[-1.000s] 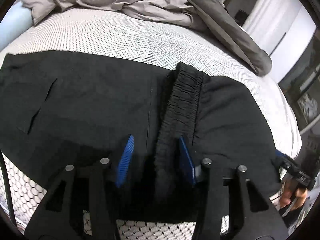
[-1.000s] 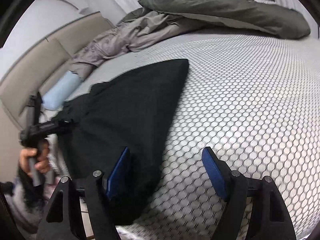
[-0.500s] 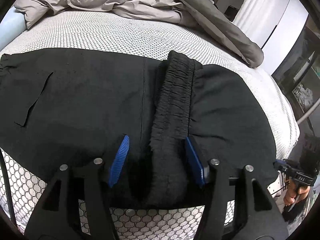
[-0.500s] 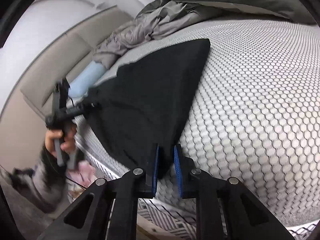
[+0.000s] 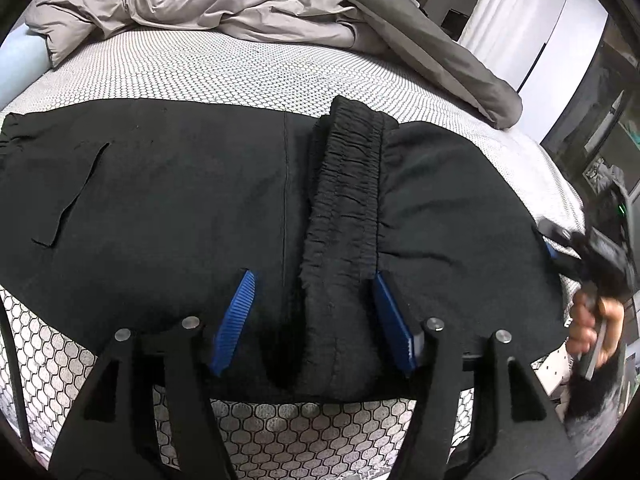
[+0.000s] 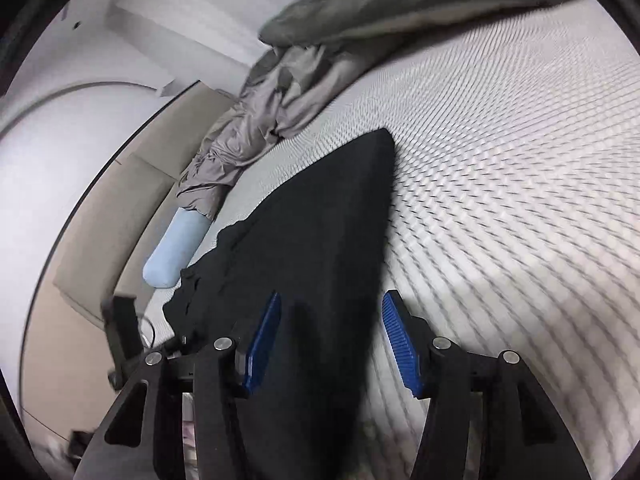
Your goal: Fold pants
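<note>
Both tongs point(image 5: 312, 312) point(image 6: 330, 344) gape over black pants point(image 5: 180, 200) on bed point(image 5: 240, 68).

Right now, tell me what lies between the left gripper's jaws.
In the left wrist view, the black pants' gathered elastic waistband runs up between the open jaws of the left gripper, nearer the right one, with flat black fabric filling the rest.

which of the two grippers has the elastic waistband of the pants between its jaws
The left gripper: its open jaws straddle the gathered waistband. The right gripper, also open, straddles only a plain edge of the black pants.
</note>
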A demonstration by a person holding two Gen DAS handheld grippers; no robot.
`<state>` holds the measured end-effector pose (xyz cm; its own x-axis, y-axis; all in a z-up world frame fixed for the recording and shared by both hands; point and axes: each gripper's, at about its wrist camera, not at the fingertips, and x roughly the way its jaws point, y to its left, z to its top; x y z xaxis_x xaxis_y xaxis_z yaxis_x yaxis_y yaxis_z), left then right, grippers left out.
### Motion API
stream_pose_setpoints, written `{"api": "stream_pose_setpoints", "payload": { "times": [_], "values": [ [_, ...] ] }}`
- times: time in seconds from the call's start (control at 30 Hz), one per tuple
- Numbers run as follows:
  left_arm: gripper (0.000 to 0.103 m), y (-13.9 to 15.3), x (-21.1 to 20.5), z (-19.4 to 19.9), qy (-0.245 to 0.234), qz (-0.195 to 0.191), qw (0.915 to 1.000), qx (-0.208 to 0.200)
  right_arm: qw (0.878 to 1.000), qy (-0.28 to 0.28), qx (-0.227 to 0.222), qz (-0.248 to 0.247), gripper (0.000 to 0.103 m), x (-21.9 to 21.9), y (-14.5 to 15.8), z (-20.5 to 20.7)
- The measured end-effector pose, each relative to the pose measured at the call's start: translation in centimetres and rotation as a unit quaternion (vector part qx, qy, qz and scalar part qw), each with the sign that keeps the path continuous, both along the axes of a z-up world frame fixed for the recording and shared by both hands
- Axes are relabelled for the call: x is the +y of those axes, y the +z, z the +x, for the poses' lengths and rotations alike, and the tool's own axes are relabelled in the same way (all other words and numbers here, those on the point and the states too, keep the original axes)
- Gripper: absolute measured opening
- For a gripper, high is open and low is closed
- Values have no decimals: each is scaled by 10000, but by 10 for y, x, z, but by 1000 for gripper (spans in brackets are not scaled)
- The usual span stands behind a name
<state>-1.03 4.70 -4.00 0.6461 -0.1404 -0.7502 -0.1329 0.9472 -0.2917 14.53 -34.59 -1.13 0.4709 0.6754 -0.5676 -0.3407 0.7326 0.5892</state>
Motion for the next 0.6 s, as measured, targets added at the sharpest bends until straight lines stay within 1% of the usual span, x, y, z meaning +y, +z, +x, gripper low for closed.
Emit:
{"api": "stream_pose_setpoints", "payload": {
  "times": [0.03, 0.1, 0.13, 0.17, 0.2, 0.23, 0.27, 0.3, 0.33, 0.37, 0.4, 0.43, 0.47, 0.5, 0.53, 0.57, 0.6],
  "values": [
    [61, 0, 0, 0, -1, 34, 10000, 13, 9998, -53, 183, 32, 51, 7, -6, 13],
    [63, 0, -3, 2, 20, 96, 9999, 46, 9994, -103, 326, 28, 21, 9, -8, 32],
    [64, 1, -4, 5, 50, 98, 9999, 69, 9996, -69, 283, -36, 18, 15, -4, 39],
    [64, 1, -5, 7, 67, 99, 9999, 93, 9999, -42, 108, -114, 16, 20, 4, 47],
    [65, 1, -8, 12, 78, 112, 9998, 130, 9998, -28, -58, -179, 16, 24, 13, 55],
    [65, 1, -10, 16, 72, 137, 9998, 152, 9992, 2, -140, -375, 16, 31, 20, 69],
    [65, 1, -12, 19, 89, 170, 9996, 187, 9982, 16, -129, -583, 20, 35, 21, 78],
    [65, 1, -13, 21, 112, 196, 9995, 226, 9958, 20, -60, -913, 31, 39, 19, 89],
    [65, 2, -14, 21, 110, 205, 9994, 242, 9937, 26, 102, -1114, 37, 41, 15, 96],
    [65, 4, -14, 18, 92, 206, 9995, 203, 9922, -10, 265, -1219, 40, 39, 12, 98],
    [65, 5, -14, 15, 82, 222, 9996, 175, 9939, -85, 213, -1079, 41, 31, 13, 92],
    [65, 7, -13, 12, 98, 260, 9995, 142, 9952, -180, 68, -960, 41, 23, 16, 82],
    [65, 10, -14, 7, 176, 389, 9991, 81, 9941, -314, -188, -1019, 41, 14, 22, 64],
    [65, 15, -18, 2, 268, 606, 9978, -24, 9924, -384, -408, -1096, 41, 8, 28, 51],
    [65, 21, -25, -1, 249, 805, 9964, -122, 9898, -433, -653, -1187, 41, 2, 33, 34],
    [65, 26, -32, -2, 136, 923, 9955, -179, 9866, -449, -831, -1331, 41, 0, 38, 19],
    [65, 31, -39, -2, 13, 920, 9954, -247, 9830, -434, -921, -1525, 41, -1, 44, 5]
  ]
}}
